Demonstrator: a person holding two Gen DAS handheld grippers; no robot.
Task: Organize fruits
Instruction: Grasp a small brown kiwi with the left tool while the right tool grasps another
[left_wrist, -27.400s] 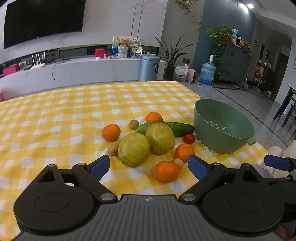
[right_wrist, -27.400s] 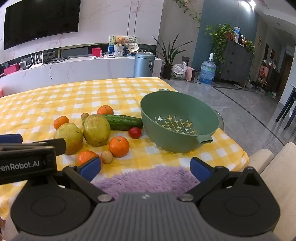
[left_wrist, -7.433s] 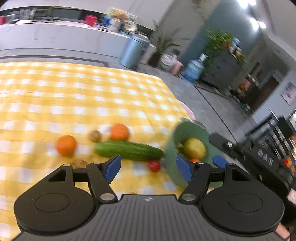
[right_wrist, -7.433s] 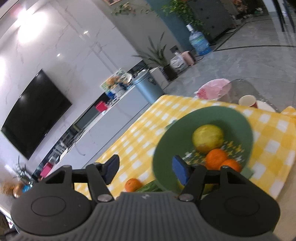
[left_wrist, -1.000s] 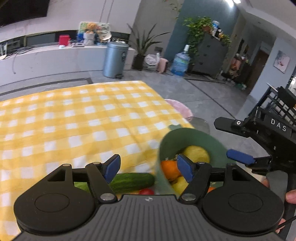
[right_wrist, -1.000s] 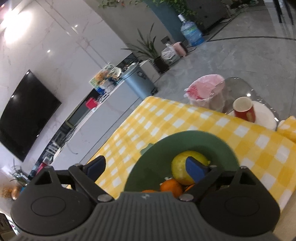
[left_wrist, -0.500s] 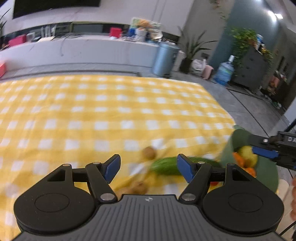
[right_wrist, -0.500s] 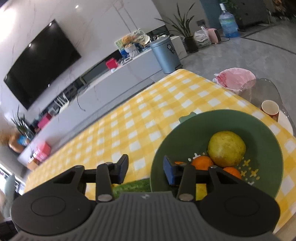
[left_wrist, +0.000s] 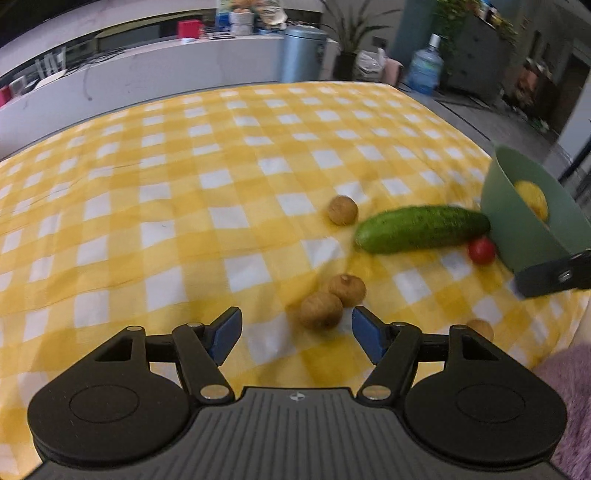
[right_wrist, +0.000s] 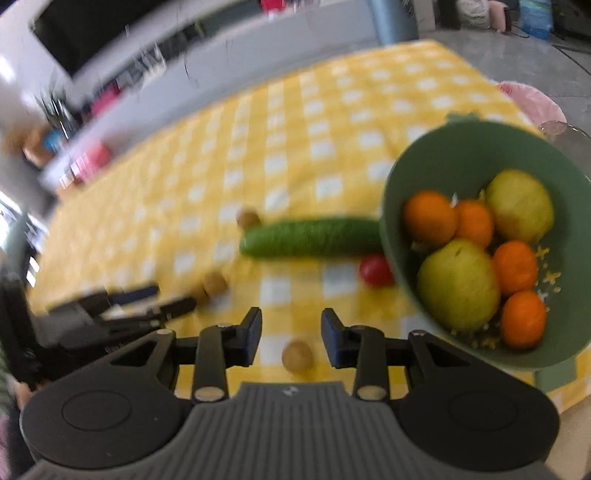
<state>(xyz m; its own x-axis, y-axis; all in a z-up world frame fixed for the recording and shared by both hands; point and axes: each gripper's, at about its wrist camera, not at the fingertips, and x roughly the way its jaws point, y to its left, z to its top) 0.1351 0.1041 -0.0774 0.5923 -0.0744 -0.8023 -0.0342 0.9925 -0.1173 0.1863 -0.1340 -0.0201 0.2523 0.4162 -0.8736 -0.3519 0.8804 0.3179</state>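
Done so far: the green colander (right_wrist: 480, 155) at the right edge of the table (left_wrist: 184, 184) already holds four oranges (right_wrist: 430, 218) and two large yellow-green fruits (right_wrist: 458, 284).
Left on the cloth: a cucumber (left_wrist: 421, 229) lying just left of the colander, its right end at the wall; a small red fruit (left_wrist: 481, 250) in front of it, beside the colander; four small brown fruits.
Brown fruits: one (left_wrist: 342, 209) just beyond the cucumber's left tip; two touching each other (left_wrist: 320, 309) nearer; one alone (right_wrist: 297, 355) near the front edge.
Progress, my judgement: well past halfway; the big fruit is sorted and only small pieces remain. Whether the cucumber belongs in the colander is unclear.
Left tongs (left_wrist: 297, 334): apart and closing slightly, empty, above the touching pair.
Right tongs (right_wrist: 291, 334): narrowly apart and closing a little, nothing between the pads; the lone brown fruit lies below the gap.
Hard to make out: the right wrist view is blurred, so contact with that fruit cannot be told. In the left wrist view the colander is cut by the frame and the lone fruit is half hidden behind the tongs' arm.
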